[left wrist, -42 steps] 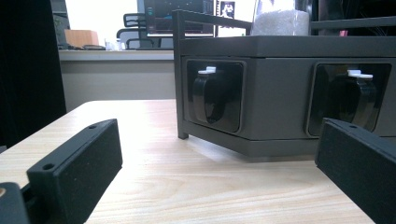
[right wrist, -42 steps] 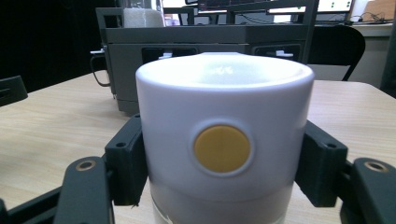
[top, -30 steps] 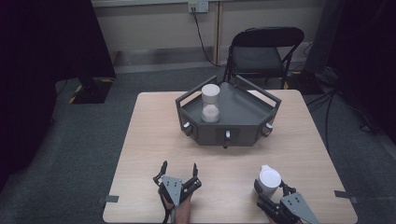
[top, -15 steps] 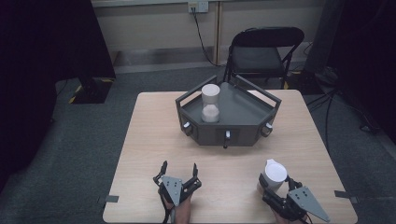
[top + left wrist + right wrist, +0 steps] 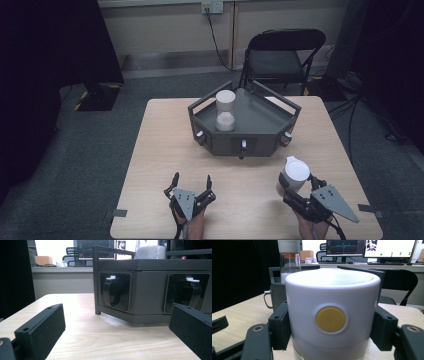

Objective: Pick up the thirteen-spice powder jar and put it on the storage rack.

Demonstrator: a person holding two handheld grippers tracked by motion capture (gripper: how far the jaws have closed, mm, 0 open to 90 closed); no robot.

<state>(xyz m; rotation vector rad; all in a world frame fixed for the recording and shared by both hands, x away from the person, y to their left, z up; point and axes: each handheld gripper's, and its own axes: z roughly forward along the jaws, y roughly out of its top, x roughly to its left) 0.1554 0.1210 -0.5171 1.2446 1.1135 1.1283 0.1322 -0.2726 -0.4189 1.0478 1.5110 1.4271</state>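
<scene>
Right tongs point(image 5: 296, 192) pinch a white jar point(image 5: 294, 175) by its sides, near the front right corner of the tabletop point(image 5: 155, 165); in the right gripper view the black pads press both flanks of the jar point(image 5: 332, 317), which bears a round yellow spot. Left tongs point(image 5: 190, 186) rest spread and empty near the front edge, pointing at the dark grey tray point(image 5: 265, 132). On that tray stands another white-capped jar point(image 5: 225, 111), well apart from the held one.

Dim high view with black corners, soft overall; gripper views brighter, backlit by glaring monitors point(image 5: 372, 247), near fingers point(image 5: 40, 332) blurred.
</scene>
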